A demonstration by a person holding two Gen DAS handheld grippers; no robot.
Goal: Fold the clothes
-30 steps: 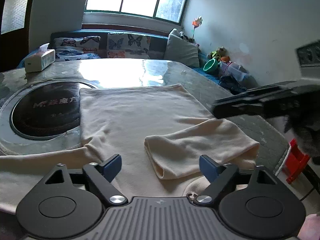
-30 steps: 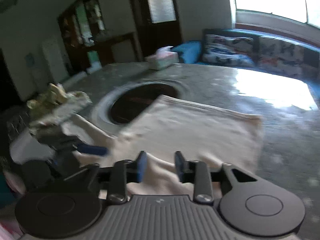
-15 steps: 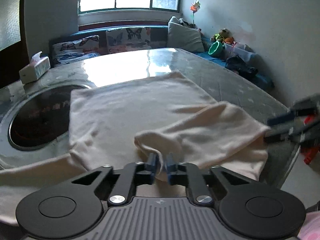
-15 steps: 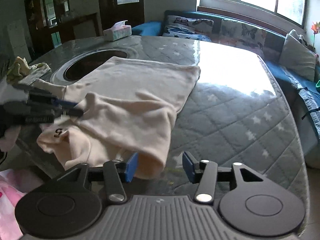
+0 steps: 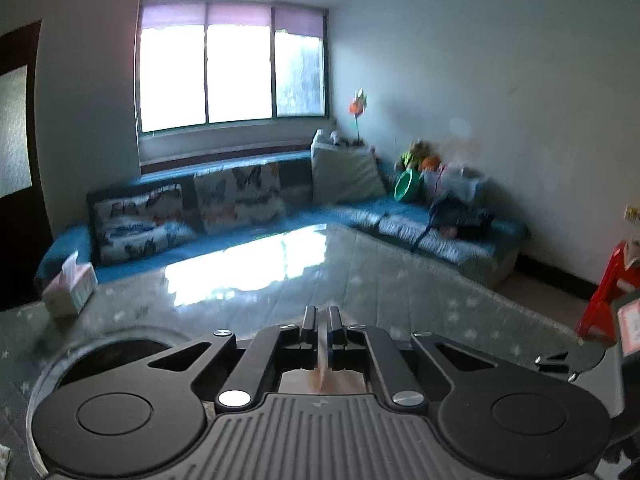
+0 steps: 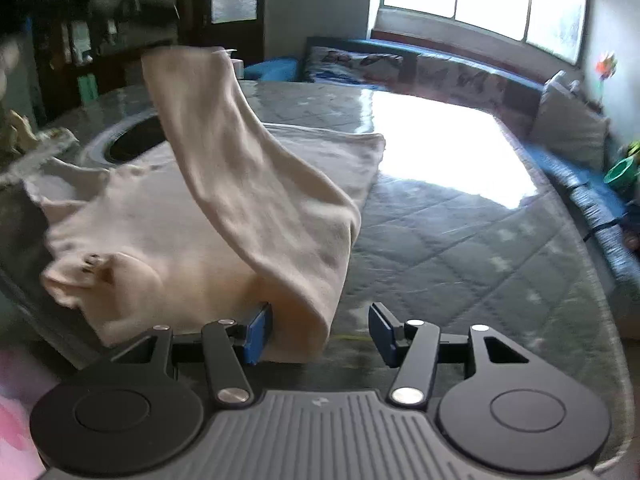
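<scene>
A cream long-sleeved garment (image 6: 168,216) lies on the grey quilted table (image 6: 460,248). One sleeve (image 6: 224,152) is lifted high off the body, its cuff up at the top left of the right wrist view. My left gripper (image 5: 321,324) is shut on a thin edge of that cream fabric (image 5: 321,360), raised well above the table. My right gripper (image 6: 320,330) is open at the table's near edge, with the sleeve's shoulder fold just in front of its left finger (image 6: 258,332).
A round dark cooktop (image 6: 136,140) is set into the table beyond the garment. A tissue box (image 5: 70,290) stands at the far left. A blue sofa with cushions (image 5: 240,204) runs along the window wall. A red stool (image 5: 608,292) stands at the right.
My left gripper closed on the sleeve cuff and lifted it up, so its view now looks across the room. My right gripper moved to the garment's shoulder edge and opened wider.
</scene>
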